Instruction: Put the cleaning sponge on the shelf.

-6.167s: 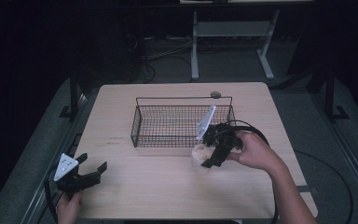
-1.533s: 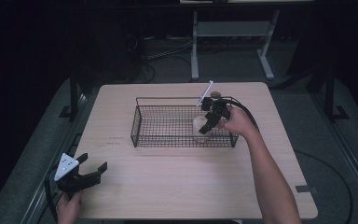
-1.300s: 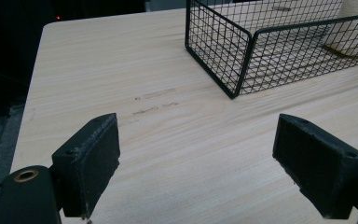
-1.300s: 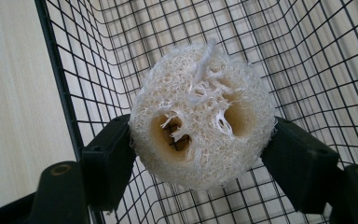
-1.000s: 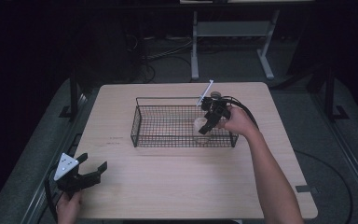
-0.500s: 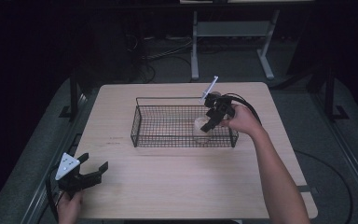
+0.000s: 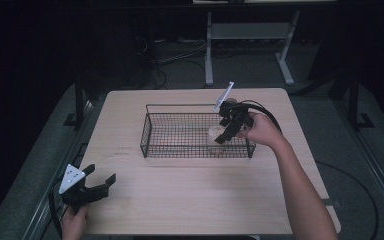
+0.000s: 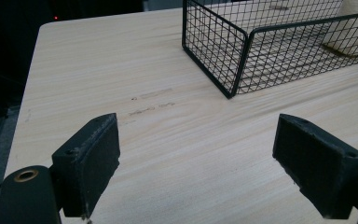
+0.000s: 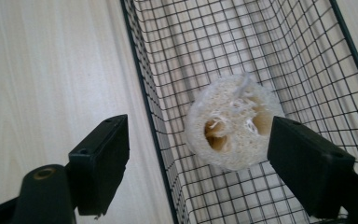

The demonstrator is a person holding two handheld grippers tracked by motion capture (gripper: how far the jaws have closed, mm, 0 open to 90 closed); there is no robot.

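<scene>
So the wooden surface (image 7: 195, 195) is taking up most of what I'm looking at, and the black wire basket (image 7: 180, 134) is sitting toward the far middle of it, long side facing the person. Inside, at the right-hand end, a loofah slice (image 9: 233, 126) is lying on the mesh floor, tucked close to the near wall. Looks to me like it's been dropped off there on purpose, since nothing is gripping it.

The right tongs (image 7: 230, 125) are hovering just above that end of the basket, tilted down toward the loofah, with the jaws spread wide. In the right gripper view one jaw is hanging outside the basket wall and the other over the inside, and the loofah is sitting free between them, touching neither. The person's right arm is reaching well forward across the surface, wrist bent down.

The left tongs (image 7: 87, 187) are parked at the near left corner, well apart from the basket, jaws also gaping with nothing in them. That hand is just resting low by the edge, probably waiting its turn.
</scene>
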